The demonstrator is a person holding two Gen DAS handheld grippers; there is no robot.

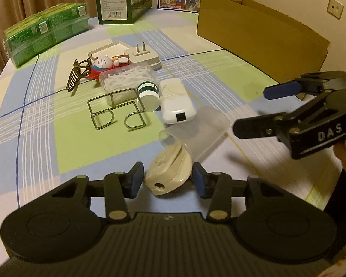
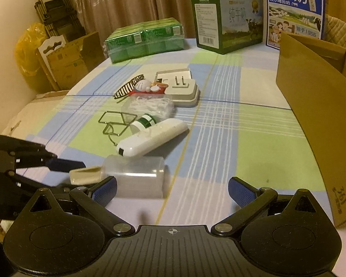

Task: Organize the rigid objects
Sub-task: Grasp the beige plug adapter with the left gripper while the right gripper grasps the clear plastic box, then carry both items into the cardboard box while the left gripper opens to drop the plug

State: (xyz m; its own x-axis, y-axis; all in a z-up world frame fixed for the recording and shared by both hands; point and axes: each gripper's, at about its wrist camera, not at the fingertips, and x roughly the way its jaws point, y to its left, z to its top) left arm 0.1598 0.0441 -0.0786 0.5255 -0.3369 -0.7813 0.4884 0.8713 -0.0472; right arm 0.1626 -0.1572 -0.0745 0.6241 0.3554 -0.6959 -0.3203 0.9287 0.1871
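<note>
Gripping one cream plastic piece [image 1: 168, 175] low over the checked tablecloth [image 1: 57, 143], the left gripper [image 1: 167, 180] presses both pads against it; one translucent cover [image 2: 136, 176] lies touching it. The right gripper [image 2: 173, 189] hangs open, near one cardboard box [image 2: 316, 106].

Sitting on the table are two milk cartons [image 2: 228, 20], one green pack [image 2: 145, 40], one cardboard box [image 2: 316, 97], one wire rack [image 1: 116, 112], one hair claw [image 1: 75, 77] and two plug adapters [image 1: 145, 56].
</note>
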